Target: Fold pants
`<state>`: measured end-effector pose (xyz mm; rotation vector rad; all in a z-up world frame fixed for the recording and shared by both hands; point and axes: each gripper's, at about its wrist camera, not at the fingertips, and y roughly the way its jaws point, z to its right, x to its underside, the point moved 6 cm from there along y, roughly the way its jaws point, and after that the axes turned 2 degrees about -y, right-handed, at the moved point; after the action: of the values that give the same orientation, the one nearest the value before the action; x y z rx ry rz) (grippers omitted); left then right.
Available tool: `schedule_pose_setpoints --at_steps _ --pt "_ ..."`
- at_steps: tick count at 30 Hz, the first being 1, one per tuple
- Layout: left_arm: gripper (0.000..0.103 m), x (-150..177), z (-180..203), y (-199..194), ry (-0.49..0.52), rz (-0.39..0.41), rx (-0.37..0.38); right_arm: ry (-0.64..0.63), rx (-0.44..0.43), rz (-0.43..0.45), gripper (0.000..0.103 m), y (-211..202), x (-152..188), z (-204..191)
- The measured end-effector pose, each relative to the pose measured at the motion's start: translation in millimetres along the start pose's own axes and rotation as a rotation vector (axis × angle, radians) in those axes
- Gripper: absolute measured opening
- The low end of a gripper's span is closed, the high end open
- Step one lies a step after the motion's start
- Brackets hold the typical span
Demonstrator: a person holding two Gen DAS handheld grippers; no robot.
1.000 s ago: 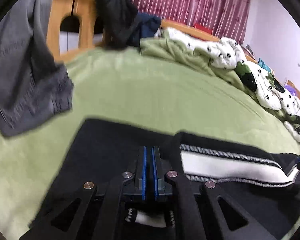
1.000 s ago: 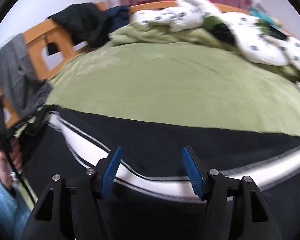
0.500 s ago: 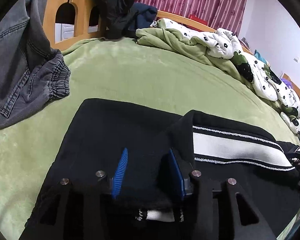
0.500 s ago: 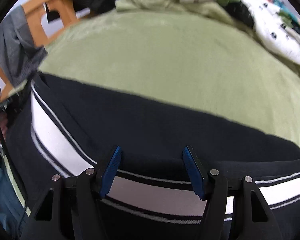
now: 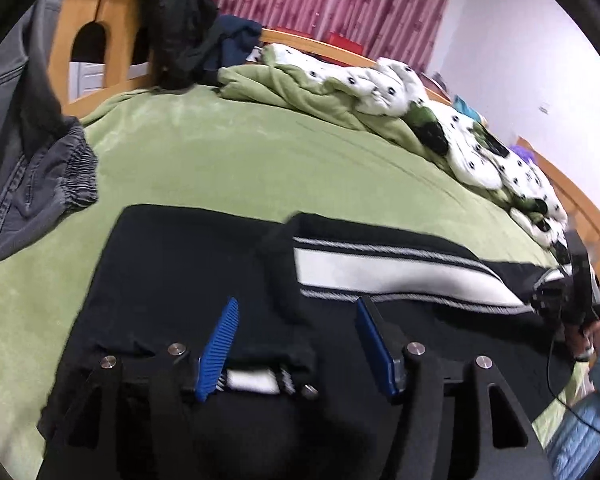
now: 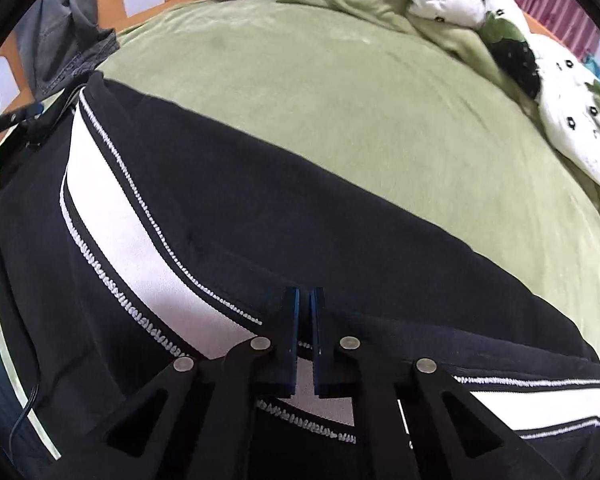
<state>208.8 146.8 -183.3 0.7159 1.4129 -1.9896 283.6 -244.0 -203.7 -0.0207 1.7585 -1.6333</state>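
Pants [image 5: 188, 272]: black, with a broad white side stripe [image 6: 140, 256], lying flat on the green bed cover [image 5: 260, 160] at the near edge of the bed, partly folded with one layer over another.

Right gripper [image 6: 305, 344]: my fingers are pressed together, pads almost meeting, with the striped edge of the fabric pinched between them. It looks like a fair bite, but how many layers are caught I cannot tell.

Left gripper [image 5: 296, 344]: my fingers are opening, now at a middling width. The black folded edge lies between the pads, which do not press on it.

Judgement on the step: the right end is gripped for the next fold and the left is letting go of the other end. To do it well:
- clear the left fingers fully before lifting, so the laid layer is not dragged
- lift the right end low and carry it along the stripe, using the stripe as the straight line
- keep both layers together; if only the top one rises, regrip.

Around: grey jeans [image 5: 28, 160] draped at the left, near the wooden bedframe [image 5: 112, 40]; a rumpled duvet [image 5: 380, 92] along the far side, well apart from the work.
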Motion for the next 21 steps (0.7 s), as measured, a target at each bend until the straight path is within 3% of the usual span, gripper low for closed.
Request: schedule_pose_setpoints --at_steps 2,5,9,14,15,16,17,21 --pt "0.058 6.2 6.3 -4.3 0.022 -0.008 -0.012 0.028 0.013 0.051 0.003 -13.1 -0.4 7.2" --pt "0.058 15.8 11.3 -14.6 0.048 -0.002 -0.09 0.108 0.022 0.129 0.003 -33.4 -2.6 22.7" --pt "0.058 22.3 23.9 -25.8 0.069 0.007 -0.088 0.134 0.035 0.146 0.003 -32.7 -5.2 25.8" --pt "0.057 25.3 15.3 3.1 0.023 -0.062 -0.184 0.16 0.046 0.158 0.003 -32.5 -5.2 25.2" --pt "0.053 24.2 10.9 9.9 0.005 -0.067 -0.205 0.166 0.047 0.164 0.003 -33.8 -4.9 25.3" --pt "0.027 22.2 5.5 17.5 -0.001 -0.074 -0.254 0.175 0.051 0.175 0.003 -36.5 -4.2 26.5" --pt "0.012 18.0 0.3 24.7 0.01 -0.08 -0.297 0.189 0.054 0.188 0.003 -39.1 -4.8 28.1" --pt "0.01 -17.9 -16.6 11.2 -0.037 0.042 -0.35 0.262 0.056 0.284 0.003 -60.7 -14.4 44.4"
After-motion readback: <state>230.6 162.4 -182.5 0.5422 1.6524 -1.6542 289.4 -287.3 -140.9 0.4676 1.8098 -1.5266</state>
